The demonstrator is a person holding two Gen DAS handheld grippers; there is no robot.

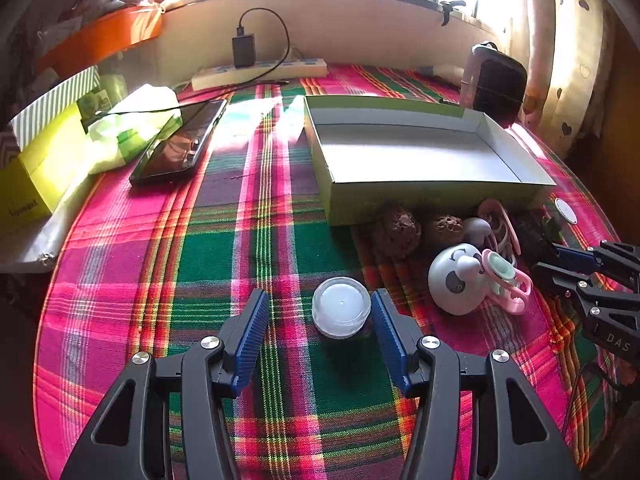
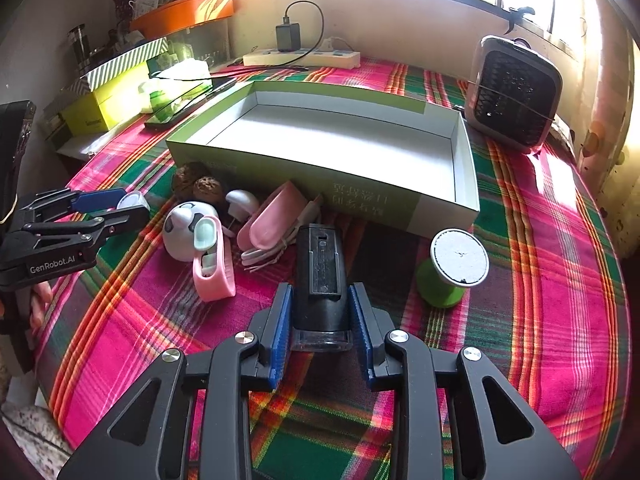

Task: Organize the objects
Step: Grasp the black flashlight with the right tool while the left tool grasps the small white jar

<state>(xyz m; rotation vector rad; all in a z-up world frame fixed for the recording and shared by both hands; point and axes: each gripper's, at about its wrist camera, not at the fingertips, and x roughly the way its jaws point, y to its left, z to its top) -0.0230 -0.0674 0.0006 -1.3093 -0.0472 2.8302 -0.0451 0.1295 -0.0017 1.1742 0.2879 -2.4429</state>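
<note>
Left wrist view: the left gripper is spread wide around a small round translucent white plastic jar, whose side meets the right-hand blue pad. Ahead sits a shallow green cardboard box. Right gripper pinches a black cylindrical device between 2 pads, lying on the plaid cloth.

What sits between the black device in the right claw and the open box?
In the right wrist view, the black oblong device and the shallow green-sided cardboard box have only shadowed plaid tablecloth between them; the pink scoop lies left of that gap.
</note>
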